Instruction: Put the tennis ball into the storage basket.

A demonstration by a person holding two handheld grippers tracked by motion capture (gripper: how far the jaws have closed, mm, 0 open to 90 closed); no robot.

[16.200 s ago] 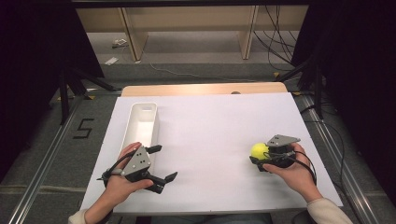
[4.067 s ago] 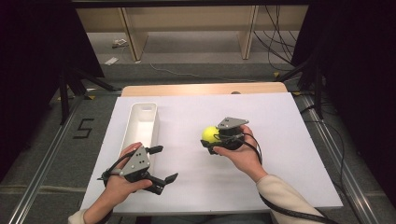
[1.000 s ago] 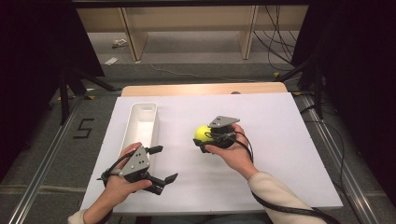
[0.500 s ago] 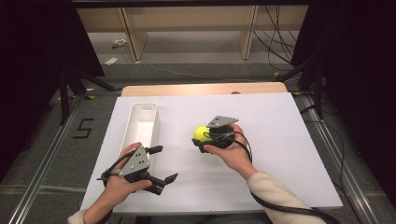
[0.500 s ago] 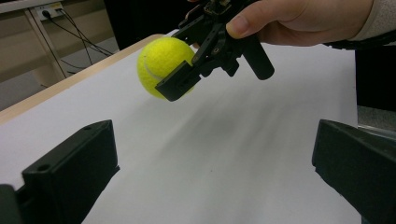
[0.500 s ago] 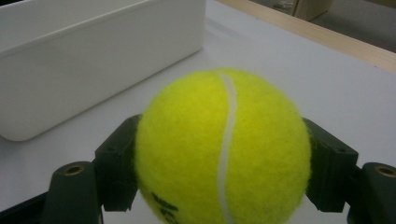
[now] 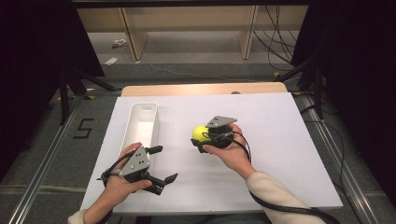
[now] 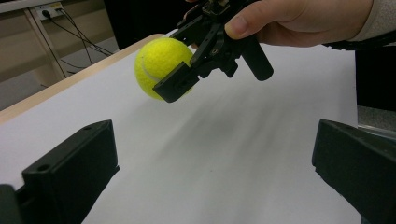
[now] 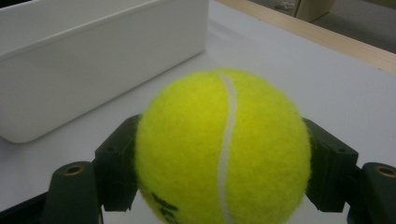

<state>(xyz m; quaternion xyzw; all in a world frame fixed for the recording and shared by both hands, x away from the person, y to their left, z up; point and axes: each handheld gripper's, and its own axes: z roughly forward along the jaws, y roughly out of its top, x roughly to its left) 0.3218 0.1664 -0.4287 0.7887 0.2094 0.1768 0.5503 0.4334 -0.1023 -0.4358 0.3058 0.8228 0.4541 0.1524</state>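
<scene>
White-covered table (image 7: pixel 289 154) with a bare wooden strip along the far edge, shelving legs and cables on the floor beyond.

Toward the left of the sheet, a long white bin (image 7: pixel 144 105), open at the top; nothing visible inside from the high view (only part of the interior on show in the right gripper view).

Near the middle of the sheet, the right gripper (image 7: pixel 200 137), closed firmly on a yellow tennis ball (image 7: pixel 200 133). Seen along its own jaws: ball (image 9: pixel 222 149) pinched from both sides, white seam running down the front, bin wall (image 9: pixel 93 70) ahead and to the left, near but apart. From the left gripper view: ball (image 8: pixel 159 63) apparently raised off the sheet rather than resting on it, though hard to be sure at this angle.

At the near left edge, the left gripper (image 7: pixel 164 163), jaws spread wide, holding nothing, resting low by the bin's near end, pointing across at the ball.

Judged progress: roughly halfway. Done: ball picked up and secured. Left: carrying it across the gap to the bin, positioning over the open top, lowering, then releasing. No apparent job for the left gripper beyond steadying the bin if needed.
</scene>
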